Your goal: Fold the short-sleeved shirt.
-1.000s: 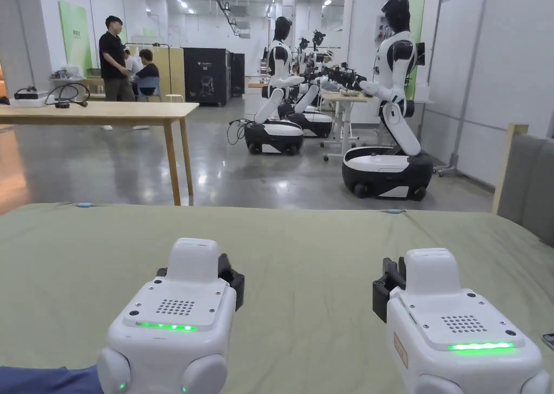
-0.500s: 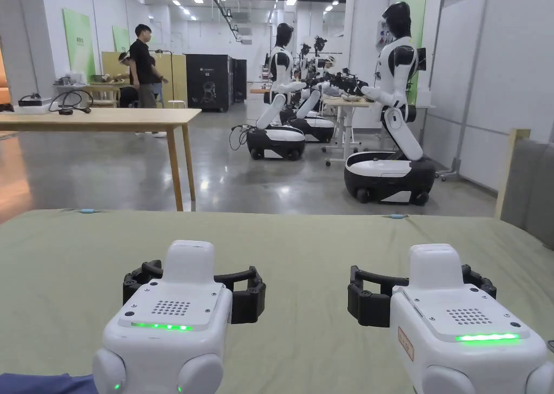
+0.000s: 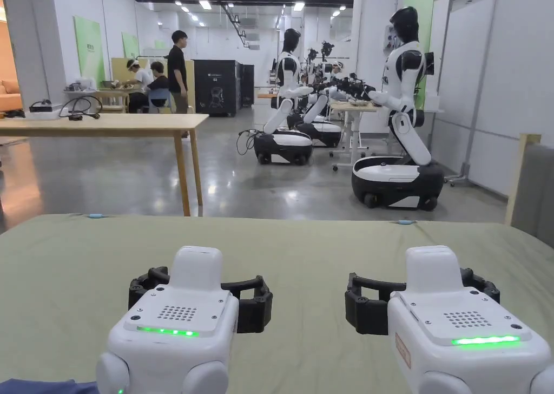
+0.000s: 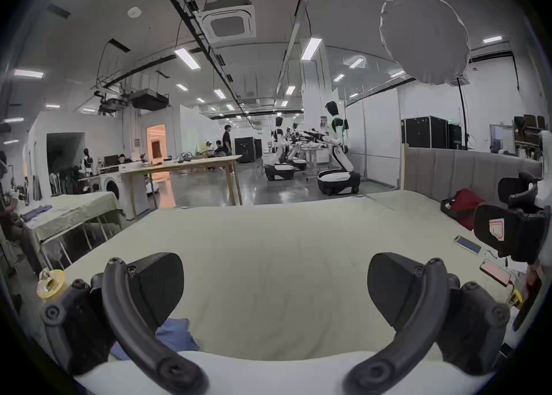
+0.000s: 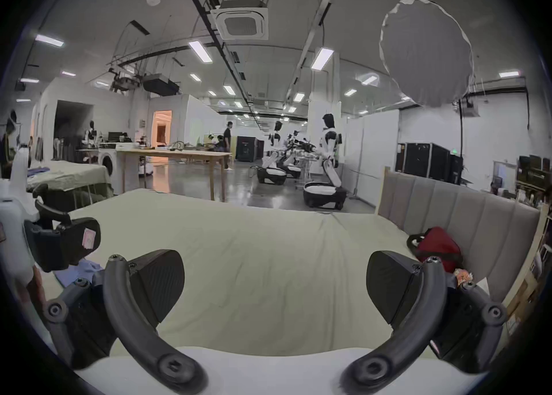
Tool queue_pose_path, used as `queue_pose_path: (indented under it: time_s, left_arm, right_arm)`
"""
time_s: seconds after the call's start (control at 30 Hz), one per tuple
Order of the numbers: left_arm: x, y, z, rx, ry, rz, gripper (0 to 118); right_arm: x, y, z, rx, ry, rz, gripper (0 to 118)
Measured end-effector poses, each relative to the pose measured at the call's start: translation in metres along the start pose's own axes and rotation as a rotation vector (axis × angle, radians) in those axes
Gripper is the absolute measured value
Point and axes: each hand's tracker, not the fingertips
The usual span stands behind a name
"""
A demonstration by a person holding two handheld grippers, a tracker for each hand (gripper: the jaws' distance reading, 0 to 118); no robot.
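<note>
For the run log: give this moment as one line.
left gripper: open, empty | right gripper: open, empty | blue shirt: near edge, ungrasped | green bed sheet

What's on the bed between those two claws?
Nothing: bare green sheet separates the left claw from the right claw, seen in the head view.

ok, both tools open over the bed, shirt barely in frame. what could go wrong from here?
1. The blue shirt lies bunched low and left of the left tool, near the bed's edge. A blind reach may grab one layer only, or drag it off.
2. Two phones lie on the bed beside the right tool. A spreading sweep could knock them.
3. The red bag takes the far right corner, limiting room to spread.
</note>
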Motion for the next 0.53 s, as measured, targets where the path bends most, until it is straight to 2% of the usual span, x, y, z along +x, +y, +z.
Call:
queue_pose_path:
  time_s: [0.03,0.1,0.23,0.3,0.43,0.53]
  left_arm:
    - [-0.0007,0.0002,0.0005,0.003,0.003,-0.002,118]
    - [-0.0014,0.0004,0.0013,0.006,0.009,-0.015,118]
    - [-0.0046,0.0018,0.0035,0.016,0.007,-0.006,118]
    - [-0.0044,0.0028,0.0036,0.013,0.002,0.001,118]
    - [-0.0051,0.004,0.0051,0.016,-0.01,0.016,118]
    - [-0.0046,0.0045,0.0053,0.019,-0.007,0.018,118]
  right_arm:
    - [0.0017,0.0003,-0.0003,-0.007,0.047,-0.012,118]
    - [0.0045,0.0,0.0,-0.035,0.077,-0.046,118]
    - [0.0003,0.0001,0.0003,-0.028,0.023,-0.035,118]
    - [0.0012,-0.0011,0.0001,0.002,0.031,-0.027,118]
    - [0.004,0.0019,-0.0008,-0.002,0.034,-0.076,118]
    - [0.0033,0.0026,-0.0015,-0.022,0.034,-0.042,118]
